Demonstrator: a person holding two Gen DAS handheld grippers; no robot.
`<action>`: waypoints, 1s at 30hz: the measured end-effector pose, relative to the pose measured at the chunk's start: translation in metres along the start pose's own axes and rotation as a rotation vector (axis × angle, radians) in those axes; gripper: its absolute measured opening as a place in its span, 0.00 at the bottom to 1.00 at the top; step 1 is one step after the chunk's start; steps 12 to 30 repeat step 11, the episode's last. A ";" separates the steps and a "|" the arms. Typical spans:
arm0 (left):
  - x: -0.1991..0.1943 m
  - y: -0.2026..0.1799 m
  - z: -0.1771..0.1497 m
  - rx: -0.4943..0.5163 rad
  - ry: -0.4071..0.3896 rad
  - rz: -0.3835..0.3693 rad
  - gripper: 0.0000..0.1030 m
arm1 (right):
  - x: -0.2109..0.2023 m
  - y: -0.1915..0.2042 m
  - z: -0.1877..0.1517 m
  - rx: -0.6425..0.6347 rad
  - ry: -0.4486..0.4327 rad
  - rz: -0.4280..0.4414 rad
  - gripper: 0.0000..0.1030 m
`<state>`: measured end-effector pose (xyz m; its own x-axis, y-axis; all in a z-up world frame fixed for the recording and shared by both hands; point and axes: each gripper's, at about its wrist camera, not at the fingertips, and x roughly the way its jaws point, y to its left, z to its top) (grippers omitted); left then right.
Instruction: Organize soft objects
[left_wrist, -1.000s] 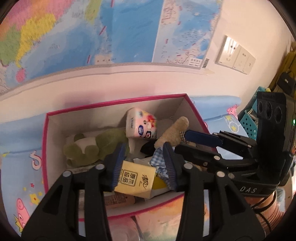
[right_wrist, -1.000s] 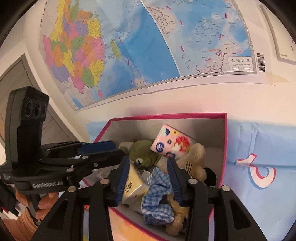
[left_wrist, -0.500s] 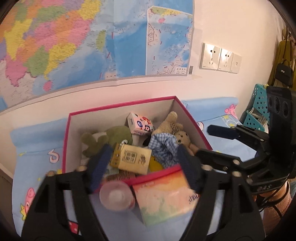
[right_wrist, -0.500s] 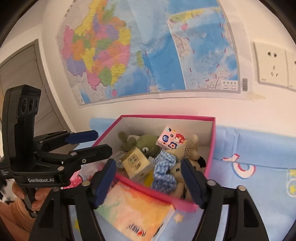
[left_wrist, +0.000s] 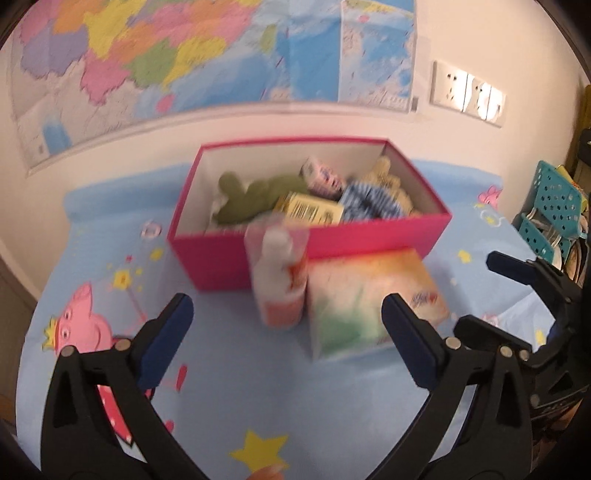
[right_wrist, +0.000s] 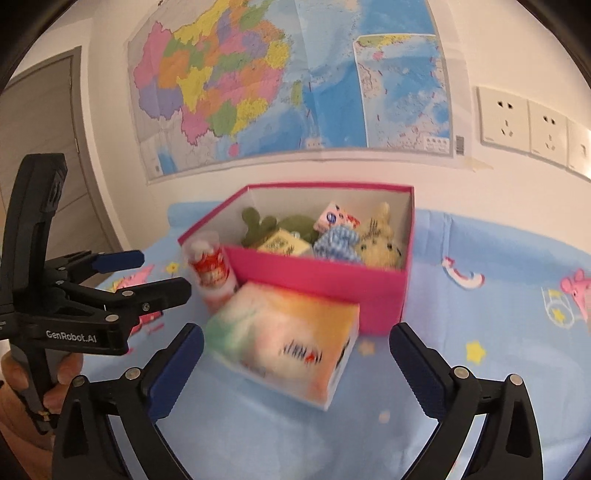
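Status: both grippers backed off from pink box (left_wrist: 310, 258); a second earlier, both sets of fingers down inside it, narrowed around the yellow tissue pack and blue gingham cloth.

Left gripper (left_wrist: 284, 343): jaws opening, near full spread, nothing between the pads, only blue cartoon sheet (left_wrist: 258, 406) beneath. Right gripper (right_wrist: 295, 369): jaws opening likewise, empty; rainbow tissue box (right_wrist: 284, 343) visible between the fingers but further off, not touched.

Contents of pink box: green plush (right_wrist: 291, 225), yellow tissue pack (right_wrist: 284, 245), blue gingham cloth (right_wrist: 338, 243), floral tissue packet (right_wrist: 334, 219), tan plush bear (right_wrist: 380, 243). All resting loose inside, none gripped.

Outside the box, against its near wall: clear bottle with red label (right_wrist: 212, 275), upright; rainbow tissue box just beside it on the sheet.

Difference from earlier frames: box far smaller in view, whole rim visible, wall map and sockets fully in frame; bottle and rainbow box hidden below the fingers then, plain now.

Judgement: last deposit complete, release confirmed. Remaining candidates: the two items outside the box. Rainbow tissue box likely next; wide, so full jaw spread required. Motion blur present; label detail unreadable.
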<state>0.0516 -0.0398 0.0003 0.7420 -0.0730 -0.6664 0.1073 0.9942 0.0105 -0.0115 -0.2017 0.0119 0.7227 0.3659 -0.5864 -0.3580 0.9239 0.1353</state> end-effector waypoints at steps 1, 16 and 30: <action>0.000 0.001 -0.005 -0.007 0.010 0.006 0.99 | -0.001 0.002 -0.006 0.001 0.010 -0.001 1.00; 0.005 -0.001 -0.038 -0.018 0.058 0.024 0.99 | 0.001 0.004 -0.035 0.026 0.080 0.004 1.00; 0.005 -0.001 -0.038 -0.018 0.058 0.024 0.99 | 0.001 0.004 -0.035 0.026 0.080 0.004 1.00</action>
